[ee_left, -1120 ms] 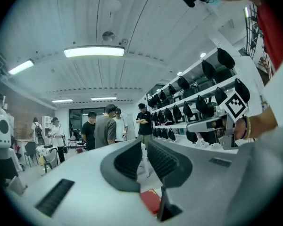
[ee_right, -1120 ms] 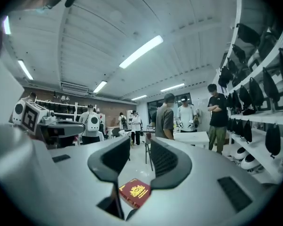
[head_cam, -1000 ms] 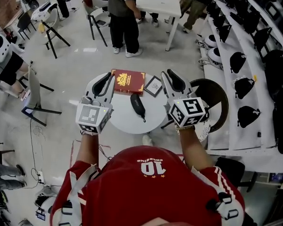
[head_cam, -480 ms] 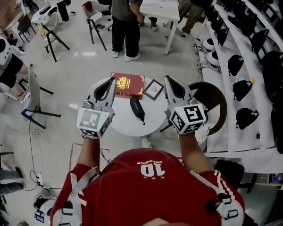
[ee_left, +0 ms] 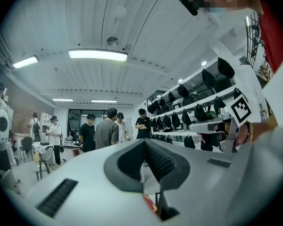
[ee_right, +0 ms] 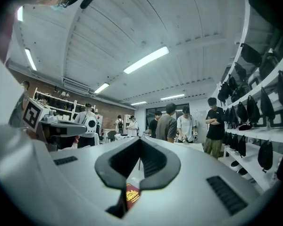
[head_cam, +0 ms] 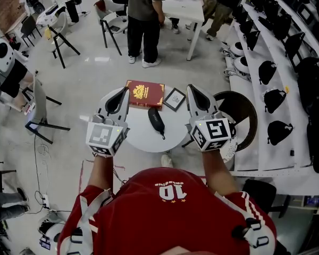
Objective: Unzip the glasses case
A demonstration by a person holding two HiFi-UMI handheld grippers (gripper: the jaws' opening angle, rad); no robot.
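1. Head view: the glasses case (head_cam: 156,120) lies flat near the middle of the round white tabletop (head_cam: 141,138). Its long axis runs away from the person and a thin tail trails toward the near rim. It looks fully zipped and untouched.
2. The left tongs (head_cam: 126,90) and right tongs (head_cam: 190,87) flank the case, one on each side, both well apart from it. I read this as a ready stance: one side to pin the case, the other to take the zip pull.
3. Left gripper view: the left tongs (ee_left: 144,142) are pressed together with nothing between them. A sliver of the red book (ee_left: 149,203) shows below.
4. Right gripper view: the right tongs (ee_right: 140,141) are closed tight and empty.
5. The red book (head_cam: 144,93) and a small framed card (head_cam: 174,98) sit at the far rim, clear of the case, so they are likely no hindrance.
6. Judgement: unzipping has not begun, and the tongs must part before either can grip.
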